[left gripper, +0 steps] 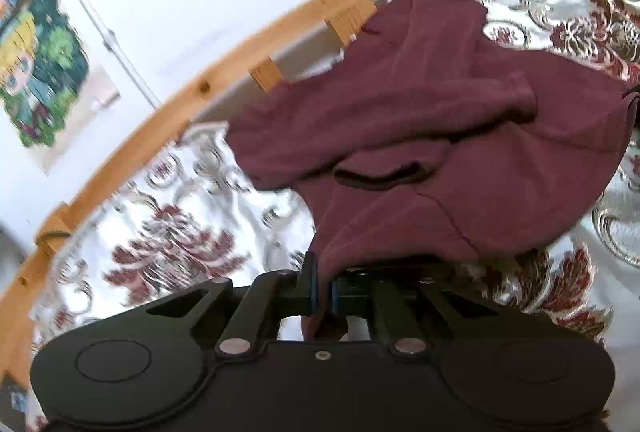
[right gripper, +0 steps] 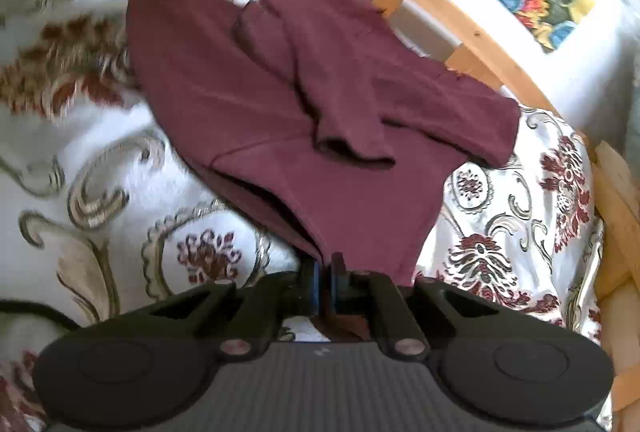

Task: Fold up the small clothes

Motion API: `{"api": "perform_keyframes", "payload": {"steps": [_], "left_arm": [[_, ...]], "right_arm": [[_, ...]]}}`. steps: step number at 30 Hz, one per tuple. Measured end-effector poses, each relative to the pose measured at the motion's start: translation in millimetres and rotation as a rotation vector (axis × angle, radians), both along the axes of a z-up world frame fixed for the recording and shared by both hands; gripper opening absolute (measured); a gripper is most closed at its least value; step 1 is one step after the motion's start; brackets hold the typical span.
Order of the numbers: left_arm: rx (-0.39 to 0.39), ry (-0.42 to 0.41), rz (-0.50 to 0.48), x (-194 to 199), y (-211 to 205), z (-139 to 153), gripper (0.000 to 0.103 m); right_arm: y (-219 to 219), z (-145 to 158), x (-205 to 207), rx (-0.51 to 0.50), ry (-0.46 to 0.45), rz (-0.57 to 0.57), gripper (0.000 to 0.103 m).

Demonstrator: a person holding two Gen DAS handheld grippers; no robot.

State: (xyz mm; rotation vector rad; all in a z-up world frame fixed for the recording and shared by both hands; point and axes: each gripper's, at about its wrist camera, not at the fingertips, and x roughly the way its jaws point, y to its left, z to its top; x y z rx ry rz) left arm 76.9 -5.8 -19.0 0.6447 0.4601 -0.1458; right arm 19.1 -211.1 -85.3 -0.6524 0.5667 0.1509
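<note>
Both tools angled downward over the bed. Left tool [left gripper: 323, 286] clamped on one edge of the maroon garment [left gripper: 420, 135]; right tool [right gripper: 325, 282] clamped on another edge. Garment spread, sleeves folded inward, on floral bedspread [right gripper: 120, 167] beside the wooden bed rail [left gripper: 168, 111].

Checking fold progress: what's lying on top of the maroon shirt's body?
Both sleeves are folded across the maroon shirt; one cuff lies on top mid-body. The floral cover lies beneath; anything under the shirt is hidden.
</note>
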Motion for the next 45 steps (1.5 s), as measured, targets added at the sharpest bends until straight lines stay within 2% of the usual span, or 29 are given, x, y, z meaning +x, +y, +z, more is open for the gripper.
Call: {"api": "perform_keyframes", "payload": {"steps": [3, 9, 14, 19, 22, 24, 29, 33, 36, 39, 42, 45], "left_arm": [[-0.028, -0.009, 0.019, -15.6, -0.4, 19.2, 0.006], [-0.217, 0.069, 0.073, -45.0, 21.0, 60.7, 0.005], [-0.339, 0.155, 0.064, -76.0, 43.5, 94.0, 0.005], [-0.424, 0.232, 0.083, -102.7, 66.4, 124.5, 0.005], [-0.510, 0.274, 0.092, -105.5, 80.9, 138.6, 0.005], [-0.532, 0.261, 0.085, -101.4, 84.4, 147.9, 0.005], [-0.486, 0.131, 0.073, -65.8, 79.1, 166.0, 0.006], [-0.532, 0.106, 0.098, -12.3, 76.8, 171.6, 0.006], [-0.541, 0.105, 0.134, 36.0, 72.3, 163.4, 0.007], [-0.511, 0.127, 0.162, 81.2, 64.9, 151.2, 0.006], [-0.475, 0.187, 0.180, 122.4, 59.1, 140.0, 0.006], [-0.437, 0.251, 0.186, 156.9, 50.4, 127.6, 0.006]], "right_arm": [[-3.5, 24.5, -14.5, 0.039, -0.019, -0.010, 0.007], [-15.0, 93.0, -56.2, 0.072, -0.043, -0.015, 0.006], [-27.9, 139.1, -75.6, 0.177, 0.101, 0.012, 0.006], [-19.7, 177.6, -92.9, 0.172, 0.262, 0.071, 0.006], [-9.3, 197.9, -95.2, 0.130, 0.255, 0.081, 0.006], [-6.0, 210.3, -88.2, 0.118, 0.218, 0.074, 0.006], [-3.6, 227.4, -47.1, 0.082, 0.078, 0.052, 0.006], [-14.4, 225.9, 2.6, 0.078, 0.032, 0.022, 0.006], [-22.3, 220.0, 43.5, 0.090, 0.029, 0.000, 0.006], [-25.9, 210.2, 84.0, 0.085, 0.025, -0.017, 0.006], [-28.5, 195.4, 121.5, 0.098, 0.053, -0.027, 0.006], [-29.5, 176.5, 142.3, 0.059, 0.059, -0.023, 0.007]]}}
